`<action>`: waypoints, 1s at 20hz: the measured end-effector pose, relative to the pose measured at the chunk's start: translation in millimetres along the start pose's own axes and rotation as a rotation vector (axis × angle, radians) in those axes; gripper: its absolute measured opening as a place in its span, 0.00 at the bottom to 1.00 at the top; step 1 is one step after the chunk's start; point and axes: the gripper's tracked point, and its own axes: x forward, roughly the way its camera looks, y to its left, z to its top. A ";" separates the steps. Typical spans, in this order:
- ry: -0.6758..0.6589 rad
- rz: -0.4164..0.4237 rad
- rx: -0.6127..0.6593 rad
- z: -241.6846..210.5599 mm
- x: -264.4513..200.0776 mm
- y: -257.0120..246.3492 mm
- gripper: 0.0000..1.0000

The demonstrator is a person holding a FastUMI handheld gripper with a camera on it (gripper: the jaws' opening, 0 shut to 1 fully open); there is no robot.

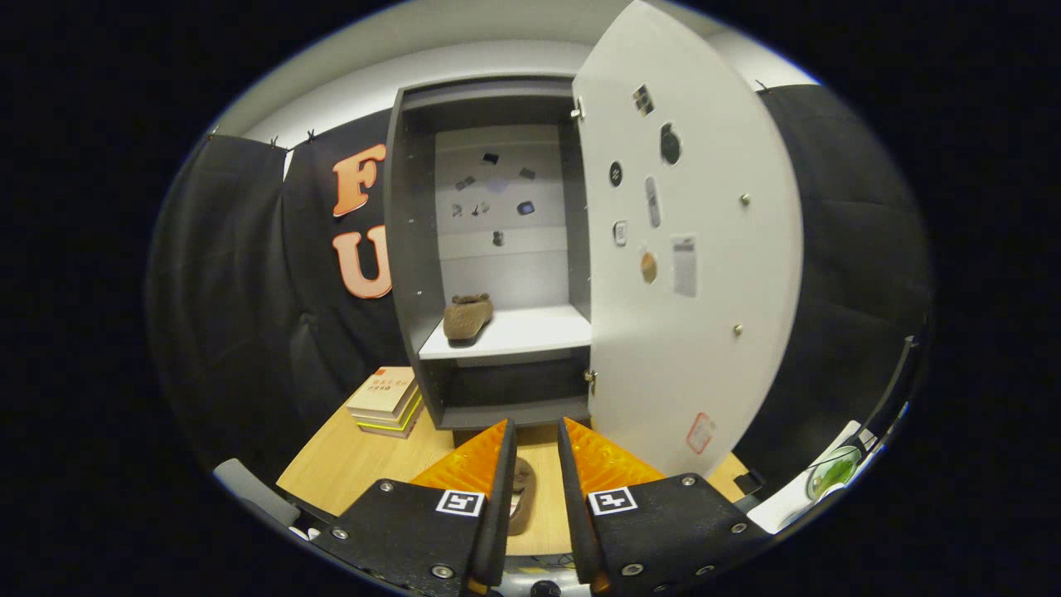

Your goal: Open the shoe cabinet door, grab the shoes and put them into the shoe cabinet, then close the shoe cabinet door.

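the shoe cabinet [497,249] stands with its door [688,249] swung wide, and one brown shoe [467,317] already sits on the shelf [530,332]. the second shoe [522,493] lies between the fingers of the gripper [535,448], jaws narrowly apart (whether they pinch it, i cannot tell). left, i judge: shelving this shoe and shutting the door

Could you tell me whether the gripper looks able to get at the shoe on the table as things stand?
Probably yes: the shoe lies between the open gripper's fingers on the table, with nothing over it; the door stands off to one side.
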 end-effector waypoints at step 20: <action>0.515 0.297 -0.090 -267.3 192.4 74.8 0.49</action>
